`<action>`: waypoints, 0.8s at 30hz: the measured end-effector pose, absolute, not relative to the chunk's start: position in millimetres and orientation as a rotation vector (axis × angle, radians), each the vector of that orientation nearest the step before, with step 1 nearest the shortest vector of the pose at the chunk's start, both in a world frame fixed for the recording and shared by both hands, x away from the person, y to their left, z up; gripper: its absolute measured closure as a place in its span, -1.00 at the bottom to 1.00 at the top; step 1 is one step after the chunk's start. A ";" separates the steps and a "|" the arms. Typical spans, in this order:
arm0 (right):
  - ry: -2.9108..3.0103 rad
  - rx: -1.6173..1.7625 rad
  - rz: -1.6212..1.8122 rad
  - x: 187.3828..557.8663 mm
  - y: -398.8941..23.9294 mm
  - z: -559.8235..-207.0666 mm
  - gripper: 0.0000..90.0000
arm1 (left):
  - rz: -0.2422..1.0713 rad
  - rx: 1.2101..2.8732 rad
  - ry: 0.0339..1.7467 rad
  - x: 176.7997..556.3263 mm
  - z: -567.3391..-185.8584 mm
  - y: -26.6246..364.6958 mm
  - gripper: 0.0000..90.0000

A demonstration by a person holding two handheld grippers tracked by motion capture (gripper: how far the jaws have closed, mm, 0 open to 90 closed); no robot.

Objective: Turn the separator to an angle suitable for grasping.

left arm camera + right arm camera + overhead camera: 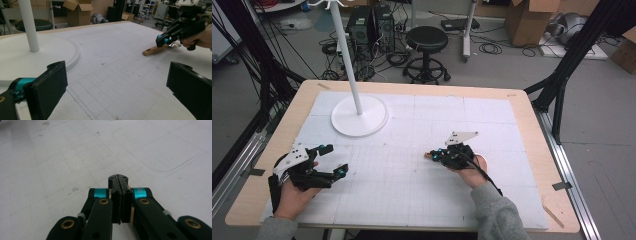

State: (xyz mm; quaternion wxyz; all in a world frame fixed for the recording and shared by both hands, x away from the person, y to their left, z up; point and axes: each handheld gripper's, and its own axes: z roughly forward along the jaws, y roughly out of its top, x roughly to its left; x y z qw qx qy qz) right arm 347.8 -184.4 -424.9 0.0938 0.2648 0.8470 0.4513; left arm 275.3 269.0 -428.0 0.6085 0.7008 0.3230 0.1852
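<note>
At the left edge of the white gridded mat (412, 190), the left gripper (331, 161) is resting with its jaws standing wide apart, nothing between them. Behind it, the white stand's round base (359, 116) is sitting on the mat. Right of centre, the right gripper (435, 154) is clamping a wooden-handled utensil (153, 50), whose handle is lying on the mat and poking out past the closed jaws.

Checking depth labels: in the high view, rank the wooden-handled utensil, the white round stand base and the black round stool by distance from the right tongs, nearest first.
1. Wooden-handled utensil: at the tips of the right tongs, which are shut on it.
2. White round stand base: up-left on the white mat.
3. Black round stool: on the floor beyond the table's far edge.
</note>
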 end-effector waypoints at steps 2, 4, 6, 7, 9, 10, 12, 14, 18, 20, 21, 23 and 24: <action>2.504 0.766 1.350 347.8 -191.1 -418.7 1.00 | 0.429 1.621 0.743 275.0 -427.7 269.1 -0.92; 2.501 0.738 1.354 348.1 -198.6 -413.5 1.00 | 0.433 1.619 0.744 274.5 -427.3 269.3 -0.92; 2.495 0.725 1.378 348.5 -207.3 -409.6 1.00 | 0.434 1.620 0.744 274.7 -427.2 269.6 -0.92; 2.499 0.718 1.392 348.7 -213.0 -407.2 1.00 | 0.432 1.620 0.744 274.7 -427.3 269.6 -0.92; 2.494 0.710 1.412 349.2 -222.3 -404.4 1.00 | 0.430 1.621 0.746 275.0 -427.6 269.0 -0.92; 2.492 0.703 1.421 349.6 -226.8 -403.3 0.98 | 0.430 1.620 0.748 275.2 -427.8 268.9 -0.92; 2.489 0.700 1.426 349.5 -235.0 -401.8 0.95 | 0.430 1.619 0.747 275.7 -427.8 269.2 -0.92; 2.481 0.696 1.440 350.3 -241.6 -401.2 0.94 | 0.432 1.619 0.751 276.4 -428.1 269.7 -0.92; 2.471 0.677 1.466 350.7 -252.5 -399.9 0.84 | 0.430 1.614 0.753 276.8 -428.3 269.4 -0.92; 2.480 0.652 1.465 350.6 -255.8 -399.9 0.76 | 0.431 1.617 0.754 276.7 -428.2 269.4 -0.92; 2.485 0.648 1.465 349.9 -257.2 -399.7 0.73 | 0.430 1.617 0.753 276.5 -428.1 269.4 -0.92; 2.484 0.629 1.475 349.4 -260.0 -398.9 0.60 | 0.430 1.617 0.753 275.6 -427.7 269.6 -0.92; 2.483 0.626 1.482 349.3 -261.6 -398.3 0.51 | 0.430 1.616 0.753 275.2 -427.6 269.7 -0.92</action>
